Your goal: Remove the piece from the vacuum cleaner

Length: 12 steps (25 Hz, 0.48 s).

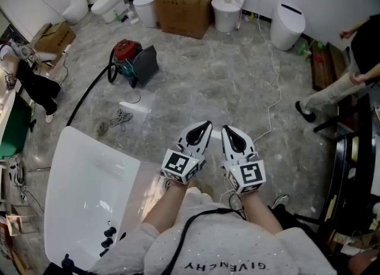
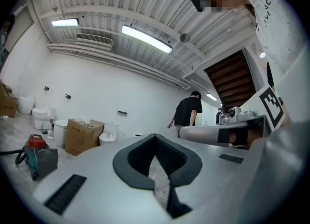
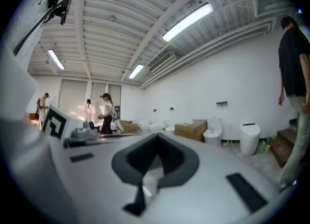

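Left tool and right tool are both staying out of play: jaws pressed together, pinching nothing, pointing level, side by side. The vacuum cleaner is sitting on the floor, well ahead and left of both tools, untouched. Judgement: the approach is pending. The next move is calling for closing in, then spreading a tool.

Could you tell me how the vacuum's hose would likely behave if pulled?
The hose probably flexes: it curves loosely across the floor. The vacuum looks small and squat, so a pull may drag it rather than tip it.
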Available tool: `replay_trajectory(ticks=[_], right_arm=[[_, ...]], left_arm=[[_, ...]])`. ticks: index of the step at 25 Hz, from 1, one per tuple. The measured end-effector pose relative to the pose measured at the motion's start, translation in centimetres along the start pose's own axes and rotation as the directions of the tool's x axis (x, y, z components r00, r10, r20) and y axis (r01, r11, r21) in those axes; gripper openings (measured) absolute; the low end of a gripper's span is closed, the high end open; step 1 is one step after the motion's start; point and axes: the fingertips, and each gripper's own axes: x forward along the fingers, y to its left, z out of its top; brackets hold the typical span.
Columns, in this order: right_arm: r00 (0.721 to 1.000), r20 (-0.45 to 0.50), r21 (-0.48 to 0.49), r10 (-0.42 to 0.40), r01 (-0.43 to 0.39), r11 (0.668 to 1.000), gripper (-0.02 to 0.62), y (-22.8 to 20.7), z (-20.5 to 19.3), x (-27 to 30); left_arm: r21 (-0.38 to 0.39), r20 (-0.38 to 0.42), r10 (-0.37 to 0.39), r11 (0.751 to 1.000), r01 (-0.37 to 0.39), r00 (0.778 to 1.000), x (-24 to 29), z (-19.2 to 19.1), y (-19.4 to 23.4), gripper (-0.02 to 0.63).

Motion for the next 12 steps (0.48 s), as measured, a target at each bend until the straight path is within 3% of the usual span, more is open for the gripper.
replay_trajectory(ticks=[12], right_arm=[[0.999, -0.022, 0.007, -0.044, 0.044, 0.999, 0.014, -5.3, -1.1, -1.0]], left_arm=[[-0.014, -0.044, 0.040, 0.999, -0.041, 0.998, 4.1, -1.6, -0.5, 0.018]])
